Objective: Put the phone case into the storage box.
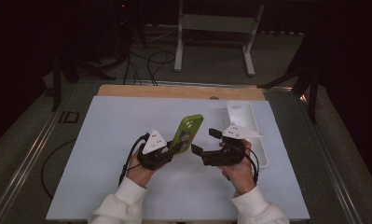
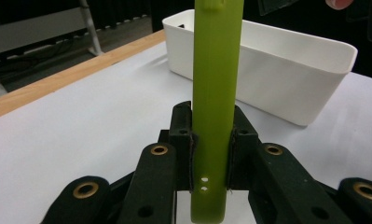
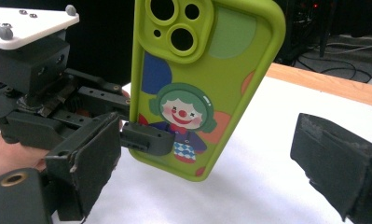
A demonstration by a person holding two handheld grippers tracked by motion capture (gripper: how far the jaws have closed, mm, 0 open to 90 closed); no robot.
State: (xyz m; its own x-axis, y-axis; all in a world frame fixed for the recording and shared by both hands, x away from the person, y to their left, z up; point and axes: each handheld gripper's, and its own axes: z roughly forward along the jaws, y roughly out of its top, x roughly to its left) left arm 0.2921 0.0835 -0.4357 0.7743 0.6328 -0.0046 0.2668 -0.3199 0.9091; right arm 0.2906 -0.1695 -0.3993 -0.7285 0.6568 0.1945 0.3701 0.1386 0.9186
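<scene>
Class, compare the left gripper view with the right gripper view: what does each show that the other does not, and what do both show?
Left gripper view alone: the white bin behind the case, and the case's thin edge with small holes near its bottom.

Right gripper view alone: the clown picture and camera cut-outs on the case's back, and the right gripper with its jaws wide apart, nothing between them.

Both: the green phone case, held upright by the left gripper over the white table.

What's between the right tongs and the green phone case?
Nothing visible. The left tongs hold the phone case upright by its lower end, above the table. The right tongs are open, and the gap from them to the case is bare.
</scene>
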